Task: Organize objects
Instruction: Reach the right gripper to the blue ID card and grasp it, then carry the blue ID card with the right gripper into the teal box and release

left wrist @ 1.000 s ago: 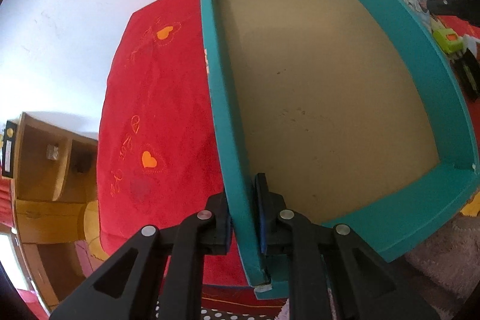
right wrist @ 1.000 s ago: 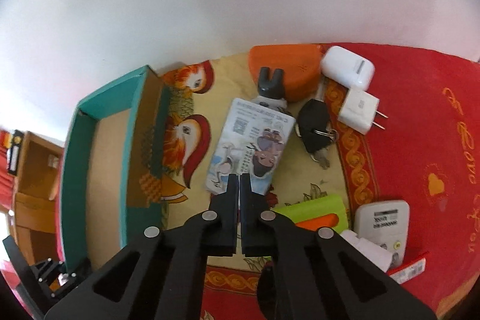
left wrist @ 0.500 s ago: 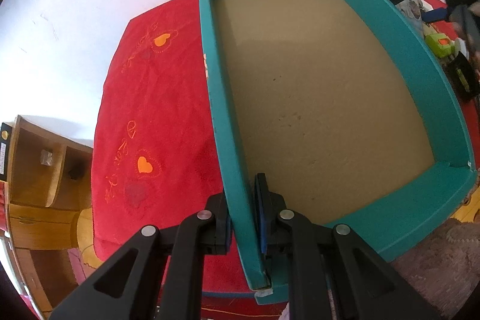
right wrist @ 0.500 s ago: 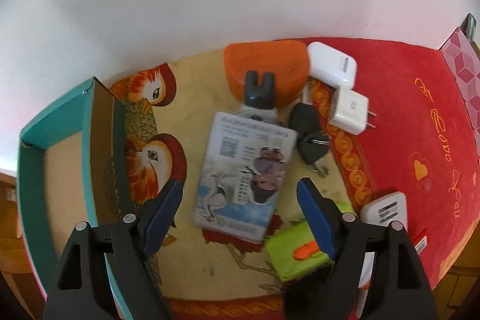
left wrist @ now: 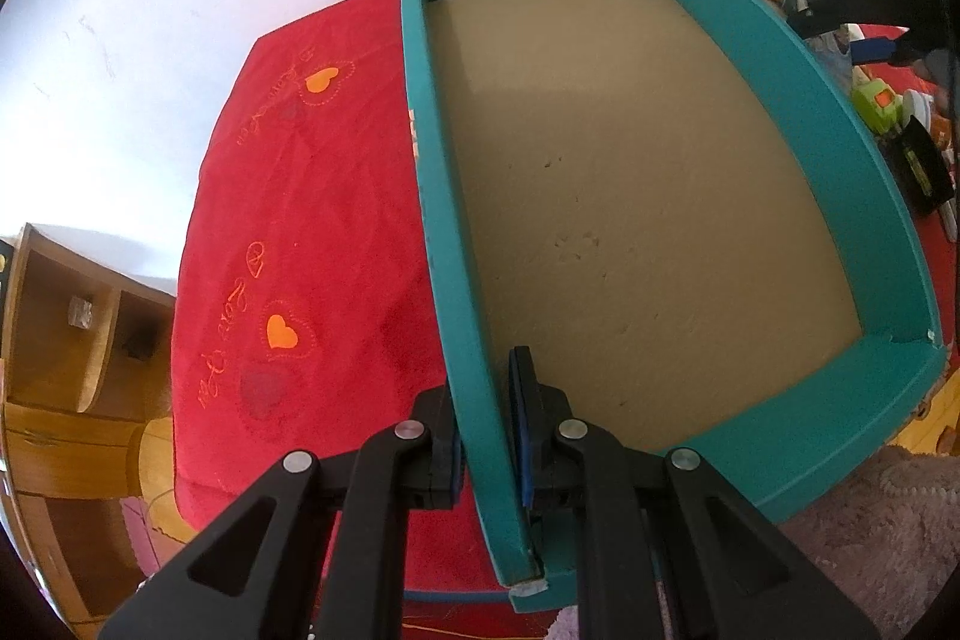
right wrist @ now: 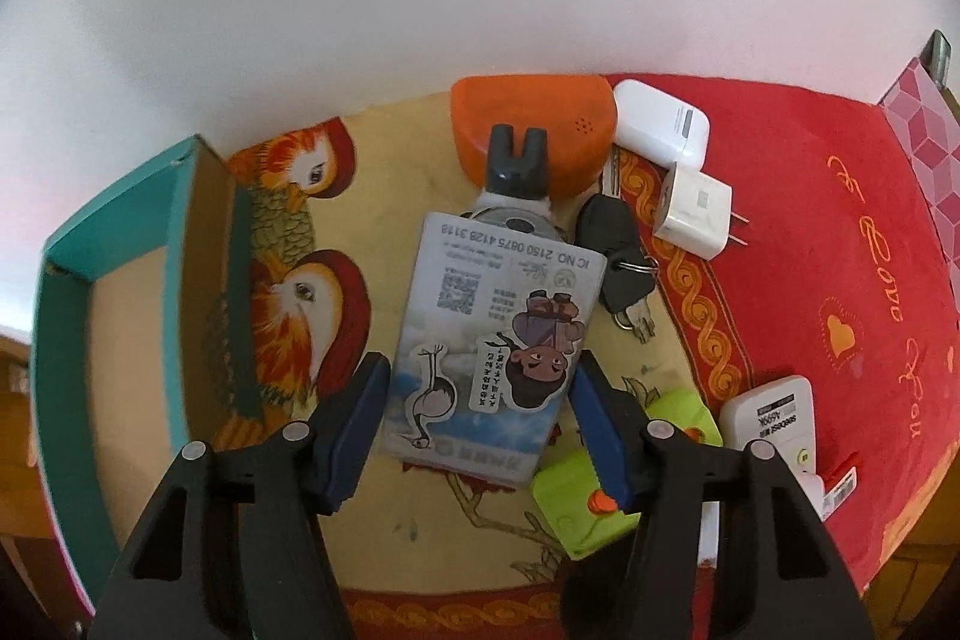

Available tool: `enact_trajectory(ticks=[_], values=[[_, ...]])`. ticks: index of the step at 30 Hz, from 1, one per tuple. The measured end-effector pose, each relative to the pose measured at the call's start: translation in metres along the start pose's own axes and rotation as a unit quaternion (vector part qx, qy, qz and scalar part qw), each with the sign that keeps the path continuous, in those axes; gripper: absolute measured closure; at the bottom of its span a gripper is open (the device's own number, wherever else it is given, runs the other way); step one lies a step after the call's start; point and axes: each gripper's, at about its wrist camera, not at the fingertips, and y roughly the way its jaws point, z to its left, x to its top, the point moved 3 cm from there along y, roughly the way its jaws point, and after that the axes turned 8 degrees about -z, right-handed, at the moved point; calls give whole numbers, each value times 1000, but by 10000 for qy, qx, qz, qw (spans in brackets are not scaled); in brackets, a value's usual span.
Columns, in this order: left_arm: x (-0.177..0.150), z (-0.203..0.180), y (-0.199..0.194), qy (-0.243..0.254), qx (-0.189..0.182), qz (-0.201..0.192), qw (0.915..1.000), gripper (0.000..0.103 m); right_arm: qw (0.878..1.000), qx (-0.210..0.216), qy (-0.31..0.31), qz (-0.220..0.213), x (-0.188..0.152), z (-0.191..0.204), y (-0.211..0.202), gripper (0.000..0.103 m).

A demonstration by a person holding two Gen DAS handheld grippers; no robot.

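The left tool (left wrist: 483, 436) is clenched on the near left wall of the teal box (left wrist: 774, 58), one pad outside, one inside; its brown floor lies bare. The right tool (right wrist: 474, 415) is closing, pads flanking but not yet pressing the long edges of the printed card (right wrist: 498, 334). The card is hemmed by a green case (right wrist: 570, 496) and keys (right wrist: 618, 256) on the cloth-covered desk (right wrist: 798, 232).

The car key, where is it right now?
In the right wrist view the car key lies right of centre on the patterned cloth, between the illustrated card and the white plug adapter.
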Motion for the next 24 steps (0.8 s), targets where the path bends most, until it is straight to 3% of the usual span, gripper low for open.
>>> enact_trajectory(ticks=[10,11,12,13,17,20,24], values=[[2,-3,3,92,25,-9,10000,92,9971,256,-434,-577,-2,-1,-43,44],[2,-4,3,93,22,-16,10000,92,9967,321,-450,-600,-2,1,-47,50],[2,-4,3,97,17,-22,9999,92,9960,394,-476,-650,-2,2,-52,71],[2,-4,3,92,14,-25,10000,92,9952,428,-538,-692,-3,1,-58,74],[1,-4,2,83,6,-30,10000,92,9943,400,-743,-650,-1,1,-57,74],[1,-4,2,93,3,-31,10000,92,9968,532,-436,-413,-1,-15,-49,73],[1,-5,2,94,4,-26,10000,92,9972,703,-254,76,-10,-27,-35,60]])
